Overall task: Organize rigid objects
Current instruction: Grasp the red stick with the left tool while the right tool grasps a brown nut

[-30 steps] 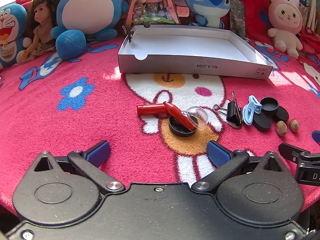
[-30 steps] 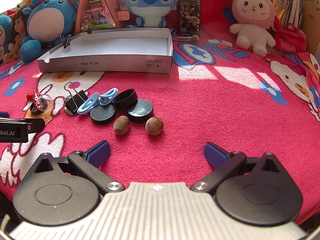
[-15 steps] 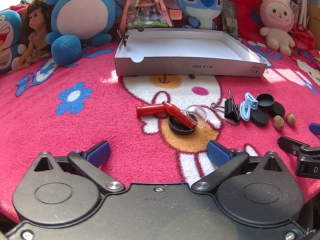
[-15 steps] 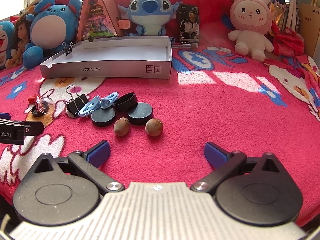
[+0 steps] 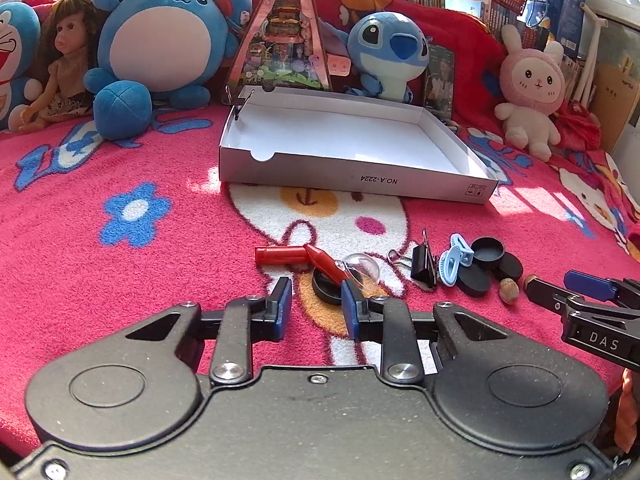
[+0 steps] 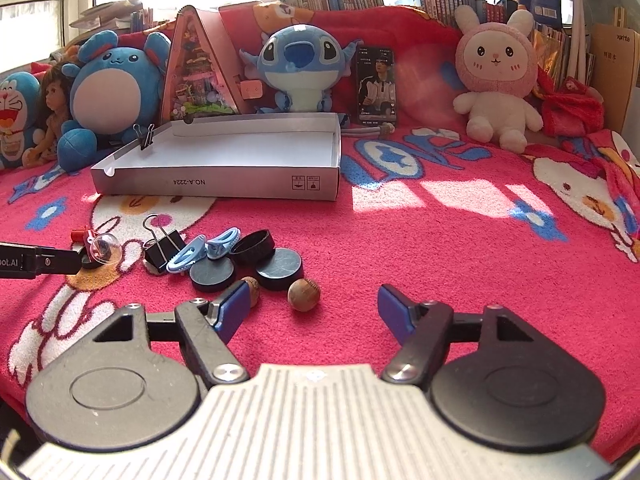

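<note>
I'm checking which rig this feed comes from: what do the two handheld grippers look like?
Both have black linkage arms with silver pivot screws, round black side housings and blue finger pads. The left gripper has a plain black body; the right gripper has a ribbed light-grey body. White lettering marks their black fingers. No cables or sleeves show.

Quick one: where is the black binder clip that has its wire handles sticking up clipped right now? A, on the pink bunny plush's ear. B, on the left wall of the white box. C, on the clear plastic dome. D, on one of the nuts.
B: in the right wrist view the upright black binder clip grips the left wall of the white box.
</note>
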The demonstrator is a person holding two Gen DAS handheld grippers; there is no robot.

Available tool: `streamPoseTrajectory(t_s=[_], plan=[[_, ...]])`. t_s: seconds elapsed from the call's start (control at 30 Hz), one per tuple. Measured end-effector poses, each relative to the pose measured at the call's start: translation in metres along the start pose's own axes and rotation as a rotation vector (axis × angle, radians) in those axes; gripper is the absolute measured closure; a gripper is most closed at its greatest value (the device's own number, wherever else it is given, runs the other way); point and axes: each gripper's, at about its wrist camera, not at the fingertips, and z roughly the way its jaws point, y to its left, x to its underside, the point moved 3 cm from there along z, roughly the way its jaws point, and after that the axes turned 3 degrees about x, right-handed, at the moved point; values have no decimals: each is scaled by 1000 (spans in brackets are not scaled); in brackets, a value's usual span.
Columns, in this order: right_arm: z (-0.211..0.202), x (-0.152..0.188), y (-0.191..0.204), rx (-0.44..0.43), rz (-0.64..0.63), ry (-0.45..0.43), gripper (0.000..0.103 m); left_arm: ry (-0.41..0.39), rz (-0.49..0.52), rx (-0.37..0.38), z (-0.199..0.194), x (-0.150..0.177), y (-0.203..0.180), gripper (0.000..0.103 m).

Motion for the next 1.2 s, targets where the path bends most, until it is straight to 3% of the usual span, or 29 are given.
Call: streamPoseTrajectory(t_s=[0.13,0.43,0.57,0.67,0.8,1.2], plan=[[2,-2,3,9,-17,-2,43,-11,-16,26,3,-7,-2,81],[9,0,5,6,-19,24,59,-12,-84,34,26,-18,2,87],[14,1,6,-1,-15,44,60,-12,-99,36,35,-23,6,87],[18,2,7,-7,-4,62,66,-8,-116,46,39,-26,8,94],[17,1,7,-5,7,52,75,-19,-112,69,35,-33,6,94],[18,-6,2,-2,34,41,79,-68,-85,39,8,-42,20,94]])
